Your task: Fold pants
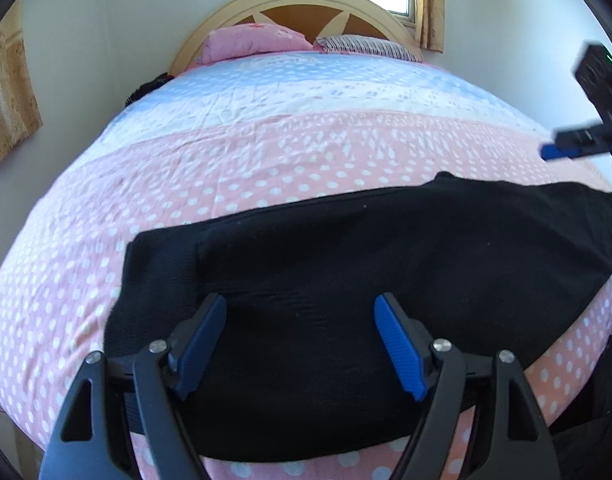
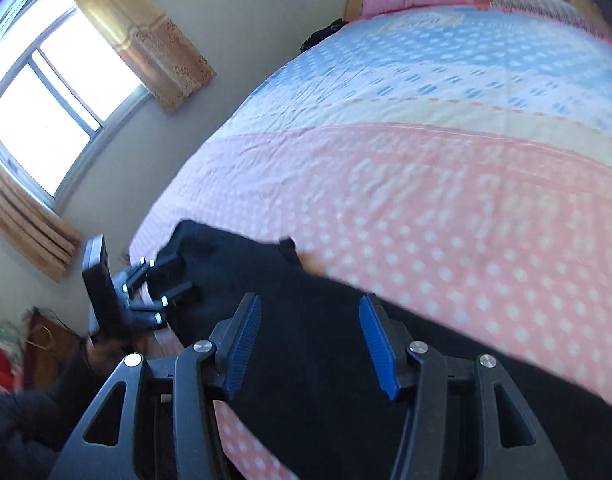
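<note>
The black pants (image 1: 366,280) lie folded flat across the near part of the bed, and also show in the right wrist view (image 2: 326,360). My left gripper (image 1: 299,308) is open and empty, hovering over the left part of the pants. My right gripper (image 2: 310,308) is open and empty above the pants. The right gripper shows at the far right edge of the left wrist view (image 1: 574,148), above the pants' right end. The left gripper shows at the left of the right wrist view (image 2: 165,280), at the pants' far end.
The bed has a pink polka-dot and blue cover (image 1: 265,152). A pink pillow (image 1: 253,40) and a striped pillow (image 1: 370,46) lie by the wooden headboard (image 1: 301,0). A window with yellow curtains (image 2: 57,92) is on the left wall. The bed's near edge runs below the pants.
</note>
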